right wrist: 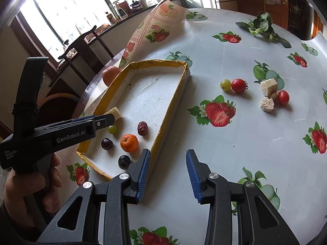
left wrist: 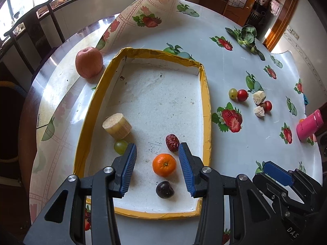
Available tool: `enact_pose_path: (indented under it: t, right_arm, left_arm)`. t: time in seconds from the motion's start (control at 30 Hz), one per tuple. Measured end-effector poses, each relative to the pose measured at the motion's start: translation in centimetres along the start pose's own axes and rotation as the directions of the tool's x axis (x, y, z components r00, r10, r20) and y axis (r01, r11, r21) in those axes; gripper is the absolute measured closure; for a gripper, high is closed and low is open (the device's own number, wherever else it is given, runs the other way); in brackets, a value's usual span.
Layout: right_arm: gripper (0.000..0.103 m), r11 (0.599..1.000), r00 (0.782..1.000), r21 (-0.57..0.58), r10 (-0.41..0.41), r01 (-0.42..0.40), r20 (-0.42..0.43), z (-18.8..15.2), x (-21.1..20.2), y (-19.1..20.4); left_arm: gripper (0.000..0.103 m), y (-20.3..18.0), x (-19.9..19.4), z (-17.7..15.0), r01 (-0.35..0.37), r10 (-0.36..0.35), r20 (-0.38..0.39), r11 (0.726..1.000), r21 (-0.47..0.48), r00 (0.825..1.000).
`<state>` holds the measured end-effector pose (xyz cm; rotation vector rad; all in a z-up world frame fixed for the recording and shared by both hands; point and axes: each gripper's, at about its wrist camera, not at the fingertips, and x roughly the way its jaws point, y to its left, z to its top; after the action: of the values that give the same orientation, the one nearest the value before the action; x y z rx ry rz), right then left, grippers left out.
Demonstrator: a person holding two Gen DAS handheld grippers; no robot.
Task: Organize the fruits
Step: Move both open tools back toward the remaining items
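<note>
A white tray with a yellow rim (left wrist: 206,94) (right wrist: 175,94) holds a mandarin (left wrist: 164,164) (right wrist: 129,143), a red date (left wrist: 172,142) (right wrist: 142,128), a green grape (left wrist: 120,146) (right wrist: 112,129), a sugarcane chunk (left wrist: 117,125) (right wrist: 114,112) and two dark plums (right wrist: 107,144) (right wrist: 124,162). My left gripper (left wrist: 157,159) is open and empty, hovering over the mandarin. My right gripper (right wrist: 168,167) is open and empty above the tablecloth, right of the tray. An apple (left wrist: 89,62) (right wrist: 110,74) sits left of the tray. Loose grape (right wrist: 225,85), cherry tomatoes (right wrist: 238,85) (right wrist: 283,97) and cane pieces (right wrist: 269,87) lie at right.
A leafy green vegetable (right wrist: 260,25) lies at the table's far side. A pink bottle (left wrist: 309,125) lies near the right edge. The tablecloth (left wrist: 143,10) is folded up behind the tray. A dark chair (right wrist: 81,47) stands beyond the table at left.
</note>
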<state>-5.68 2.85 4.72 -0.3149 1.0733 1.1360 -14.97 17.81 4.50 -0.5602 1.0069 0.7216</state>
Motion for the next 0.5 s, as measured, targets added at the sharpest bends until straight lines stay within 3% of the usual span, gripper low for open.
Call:
enact_pose_path:
  t: [0.5]
  right_arm:
    - [0.064,0.998,0.999,0.062,-0.034,0.031,0.036,-1.8,-3.1,-3.7]
  left_arm:
    - [0.062,-3.5,-1.7,-1.0,0.013,-0.014,0.018,0.998,0.056,1.0]
